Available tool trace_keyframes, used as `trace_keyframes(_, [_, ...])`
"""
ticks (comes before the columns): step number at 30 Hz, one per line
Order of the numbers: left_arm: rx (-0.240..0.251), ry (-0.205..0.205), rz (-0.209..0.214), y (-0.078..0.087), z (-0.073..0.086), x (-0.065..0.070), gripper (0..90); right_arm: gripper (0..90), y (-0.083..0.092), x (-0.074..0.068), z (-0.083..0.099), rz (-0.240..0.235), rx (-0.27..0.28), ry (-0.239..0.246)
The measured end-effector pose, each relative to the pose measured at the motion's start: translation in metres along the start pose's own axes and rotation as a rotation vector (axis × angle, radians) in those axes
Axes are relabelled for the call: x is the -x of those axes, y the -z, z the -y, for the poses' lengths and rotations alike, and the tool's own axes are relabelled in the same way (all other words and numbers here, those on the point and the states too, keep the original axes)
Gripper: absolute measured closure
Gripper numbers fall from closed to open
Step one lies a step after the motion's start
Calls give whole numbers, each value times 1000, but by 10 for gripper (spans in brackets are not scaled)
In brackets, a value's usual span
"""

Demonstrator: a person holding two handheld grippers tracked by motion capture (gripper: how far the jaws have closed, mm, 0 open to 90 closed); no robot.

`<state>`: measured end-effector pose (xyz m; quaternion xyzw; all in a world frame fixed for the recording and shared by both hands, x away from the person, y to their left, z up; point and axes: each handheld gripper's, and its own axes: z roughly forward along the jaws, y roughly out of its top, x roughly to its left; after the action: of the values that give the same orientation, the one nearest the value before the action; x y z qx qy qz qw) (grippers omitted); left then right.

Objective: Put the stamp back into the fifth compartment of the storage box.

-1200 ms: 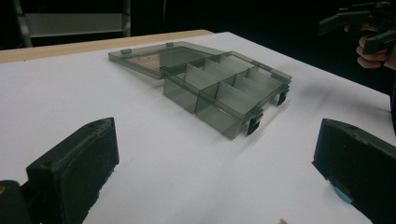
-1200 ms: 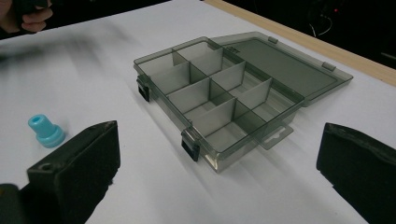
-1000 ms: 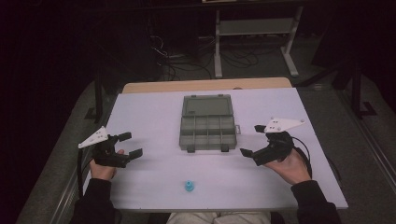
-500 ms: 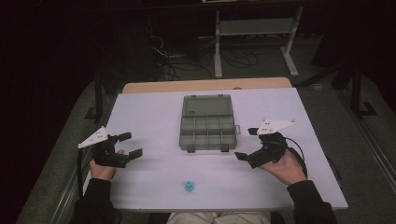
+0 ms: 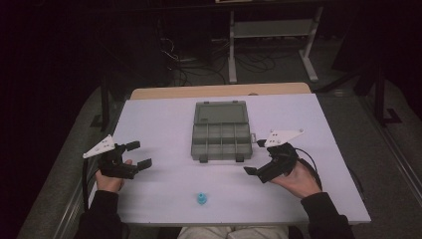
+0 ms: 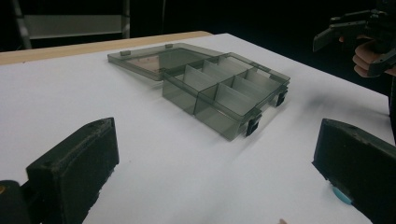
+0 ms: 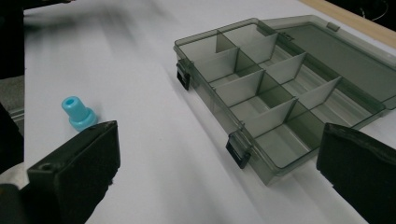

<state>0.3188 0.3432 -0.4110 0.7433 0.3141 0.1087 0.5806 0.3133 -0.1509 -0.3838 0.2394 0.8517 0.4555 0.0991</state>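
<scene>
Right gripper view shows blue cap's (image 7: 78,113) hole, organizer's (image 7: 280,88) empty compartments.

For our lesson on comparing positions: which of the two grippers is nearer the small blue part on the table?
The right gripper: its jaws lie a little closer to the blue part than the left gripper.

One open box (image 5: 220,130), eight compartments. One blue part (image 5: 201,199). Two grippers: left (image 5: 138,155), right (image 5: 255,157).
</scene>
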Motion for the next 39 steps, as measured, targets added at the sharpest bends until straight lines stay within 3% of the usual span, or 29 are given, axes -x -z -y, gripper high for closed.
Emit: trace_keyframes(39, [4,1,-1,1,0,0,0,0,-38,-28,-10,-103,-114,91])
